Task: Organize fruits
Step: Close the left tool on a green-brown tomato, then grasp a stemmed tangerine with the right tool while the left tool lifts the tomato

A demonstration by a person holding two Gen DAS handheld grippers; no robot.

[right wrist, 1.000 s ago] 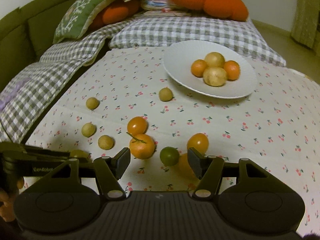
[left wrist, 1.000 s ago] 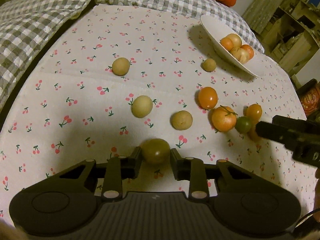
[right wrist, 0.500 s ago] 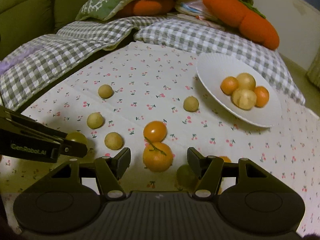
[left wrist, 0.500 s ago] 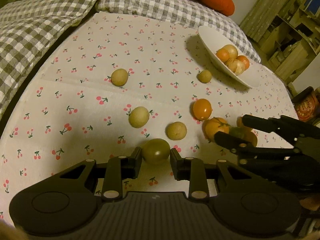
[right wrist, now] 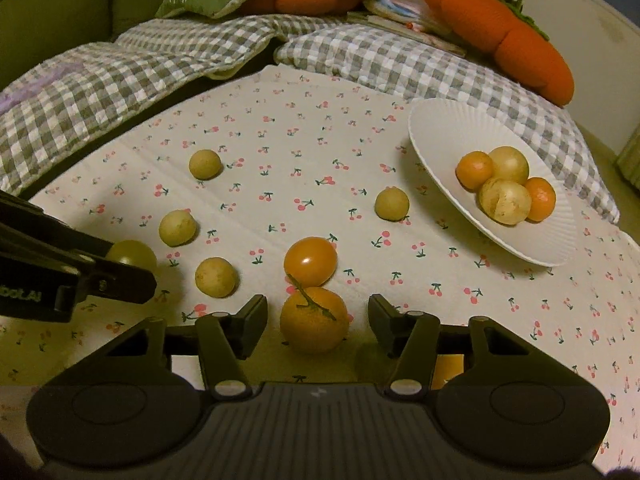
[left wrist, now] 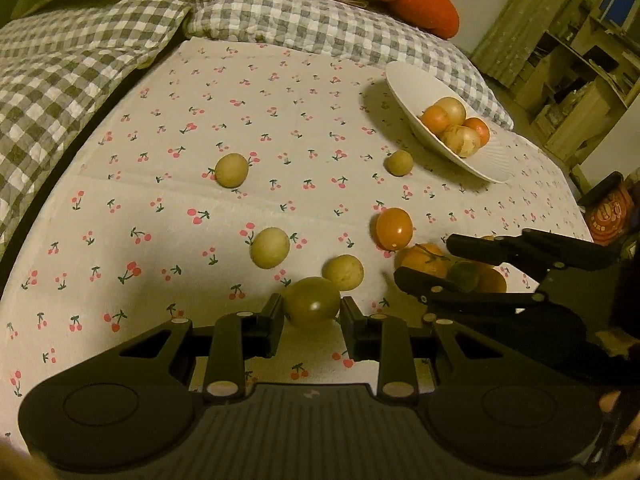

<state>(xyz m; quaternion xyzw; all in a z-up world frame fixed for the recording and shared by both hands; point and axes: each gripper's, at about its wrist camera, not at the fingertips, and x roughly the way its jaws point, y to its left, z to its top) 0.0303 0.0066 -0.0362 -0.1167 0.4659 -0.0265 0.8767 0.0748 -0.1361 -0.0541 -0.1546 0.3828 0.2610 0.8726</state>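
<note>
My left gripper [left wrist: 312, 316] is shut on a green tomato [left wrist: 312, 302], low over the cherry-print cloth; the tomato also shows in the right wrist view [right wrist: 132, 254]. My right gripper [right wrist: 318, 320] is open with a stemmed orange [right wrist: 314, 318] between its fingers, not touching them. In the left wrist view the right gripper [left wrist: 436, 264] straddles the orange [left wrist: 422, 260]. An orange tomato [right wrist: 310, 261] lies just beyond. Several tan round fruits lie loose, such as one [right wrist: 216, 276]. A white plate [right wrist: 444, 148] at the right holds several fruits.
Checked cushions [right wrist: 120, 72] and an orange plush [right wrist: 500, 32] border the far edge of the cloth. Wooden shelving [left wrist: 580, 60] stands beyond the plate on the right. A green fruit [left wrist: 464, 276] and an orange one [left wrist: 490, 280] lie under the right gripper.
My right gripper has moved left from the green lime to straddle the stemmed orange. My left gripper keeps hold of the green tomato and has shifted slightly.
</note>
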